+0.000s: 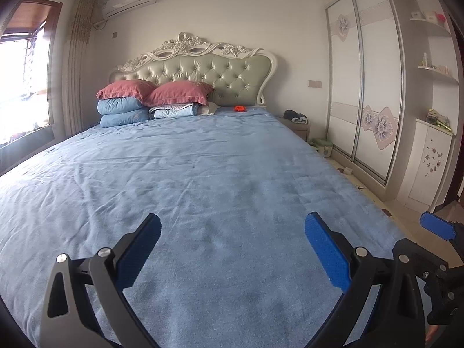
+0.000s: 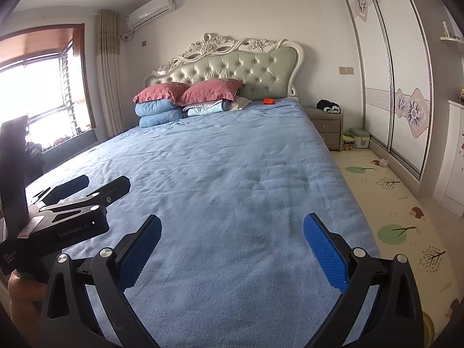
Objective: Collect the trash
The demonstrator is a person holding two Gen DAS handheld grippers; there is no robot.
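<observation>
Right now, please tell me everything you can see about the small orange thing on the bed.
The orange thing is small, flat and bright, with a dark mark on top that is too small to make out. It lies on the blue bed cover at the far end, just before the padded headboard and right of the stacked pillows. It seems to touch nothing but the cover. Both grippers are far from it. Its material cannot be told.

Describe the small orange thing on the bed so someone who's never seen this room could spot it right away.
Start at the tufted headboard of the bed. To the right of the stacked red pillows and folded blue quilts, the small orange object lies alone on the blue sheet, just below the headboard. It is the only bright orange item on the bed.
</observation>
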